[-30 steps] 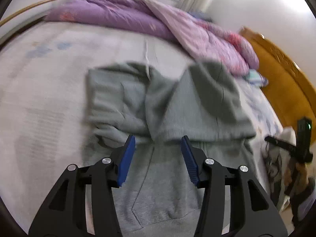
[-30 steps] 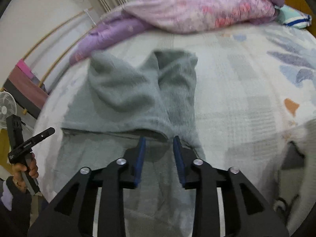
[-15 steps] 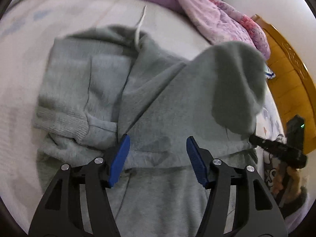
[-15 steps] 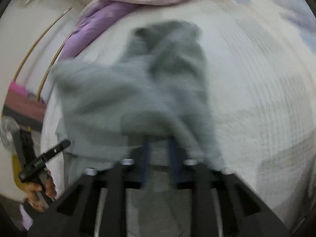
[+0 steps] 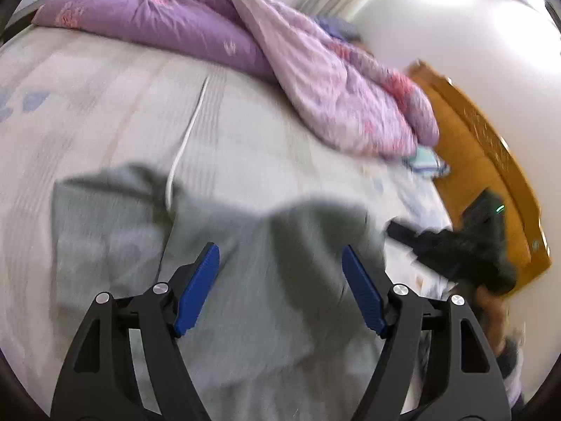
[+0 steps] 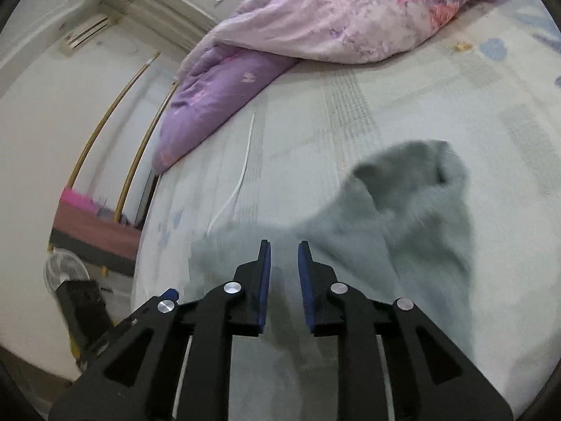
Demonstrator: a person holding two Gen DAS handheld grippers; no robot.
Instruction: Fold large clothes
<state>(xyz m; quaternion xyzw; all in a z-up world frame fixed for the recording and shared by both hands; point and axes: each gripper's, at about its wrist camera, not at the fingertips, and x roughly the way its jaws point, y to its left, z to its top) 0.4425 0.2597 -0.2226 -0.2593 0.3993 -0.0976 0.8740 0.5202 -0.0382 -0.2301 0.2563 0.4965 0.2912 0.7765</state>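
Observation:
A grey hoodie (image 5: 273, 333) lies rumpled on the bed, blurred by motion. My left gripper (image 5: 278, 247) hovers over its middle, jaws wide and still opening, with no cloth pinched between the blue pads (image 5: 196, 291). In the right wrist view the hoodie (image 6: 413, 217) has a raised fold to the right. My right gripper (image 6: 284, 245) stands over its left part with a narrow gap that is opening, and nothing is gripped. A white cord (image 5: 186, 140) runs from the hoodie up the sheet. The right gripper (image 5: 455, 245) shows as a black blur in the left view.
A purple quilt (image 5: 157, 24) and a pink floral quilt (image 5: 343, 98) are heaped at the far side of the bed. A wooden headboard (image 5: 491, 161) stands at the right. Off the bed's left edge are a fan (image 6: 65, 270) and a low bench (image 6: 94, 231).
Both grippers have swept across the hoodie. The left jaws spread much wider. The right jaws closed around the folded edge half a second ago and have since parted, free of the cloth.

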